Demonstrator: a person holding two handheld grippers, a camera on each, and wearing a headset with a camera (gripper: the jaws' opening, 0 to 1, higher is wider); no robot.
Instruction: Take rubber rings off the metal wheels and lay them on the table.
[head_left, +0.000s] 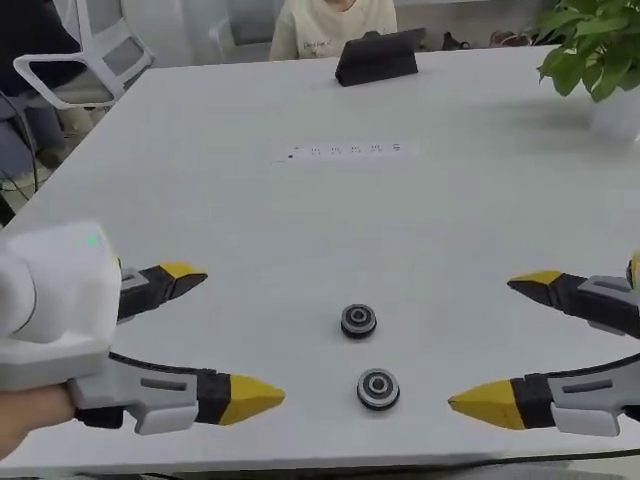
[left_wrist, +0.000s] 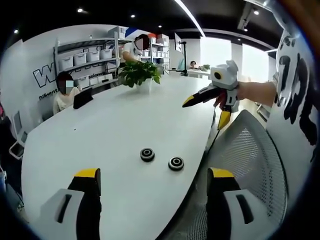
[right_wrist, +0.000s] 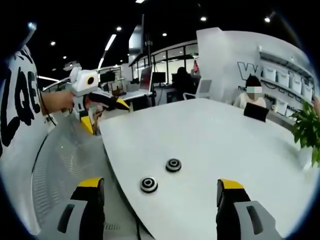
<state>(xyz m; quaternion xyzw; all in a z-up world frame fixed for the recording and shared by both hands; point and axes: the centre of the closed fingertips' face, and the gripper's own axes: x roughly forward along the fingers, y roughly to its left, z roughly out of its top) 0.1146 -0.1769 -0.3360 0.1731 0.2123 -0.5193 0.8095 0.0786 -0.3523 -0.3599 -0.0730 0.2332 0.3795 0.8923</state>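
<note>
My left gripper (head_left: 225, 335), right gripper (head_left: 485, 342) gape empty; nudge could roll black-ringed metal wheels (head_left: 358, 320) off near edge of white table (head_left: 300, 220).

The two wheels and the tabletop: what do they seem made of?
The near wheel and far wheel: shiny grey hub, likely metal, inside a matte black band, likely rubber. The tabletop: smooth pale grey, soft reflections, perhaps laminate; unsure.

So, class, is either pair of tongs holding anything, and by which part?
Nothing is held: left tongs and right tongs stand open, clear of the near wheel and far wheel.
</note>
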